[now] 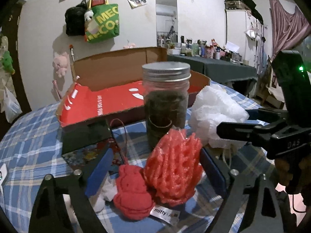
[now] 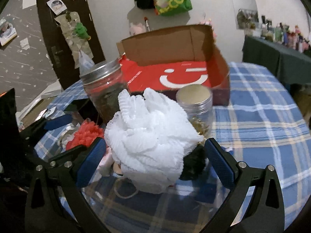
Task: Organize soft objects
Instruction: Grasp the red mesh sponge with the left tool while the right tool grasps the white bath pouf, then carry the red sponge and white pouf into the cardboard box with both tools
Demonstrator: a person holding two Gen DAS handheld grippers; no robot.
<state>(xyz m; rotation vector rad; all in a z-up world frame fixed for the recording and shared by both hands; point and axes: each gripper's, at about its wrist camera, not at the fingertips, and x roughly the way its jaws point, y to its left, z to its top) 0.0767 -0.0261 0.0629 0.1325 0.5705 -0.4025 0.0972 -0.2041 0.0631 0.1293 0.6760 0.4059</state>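
A red mesh pouf [image 1: 175, 167] and a small red plush [image 1: 132, 192] lie on the checked tablecloth between the open fingers of my left gripper [image 1: 155, 167]. A white mesh pouf [image 2: 149, 136] lies between the open fingers of my right gripper [image 2: 155, 151]; it also shows in the left wrist view [image 1: 215, 112]. The red pouf also shows in the right wrist view [image 2: 85, 136]. A black fluffy thing [image 2: 194, 161] lies beside the white pouf. An open red cardboard box [image 1: 108, 101] stands behind them [image 2: 175, 71]. Neither gripper touches anything.
A tall glass jar with a metal lid [image 1: 165, 101] stands just behind the red pouf. A shorter jar [image 2: 196, 104] stands behind the white pouf. A black box [image 1: 85, 136] sits at the red box's front. The right gripper body [image 1: 272, 132] reaches in from the right.
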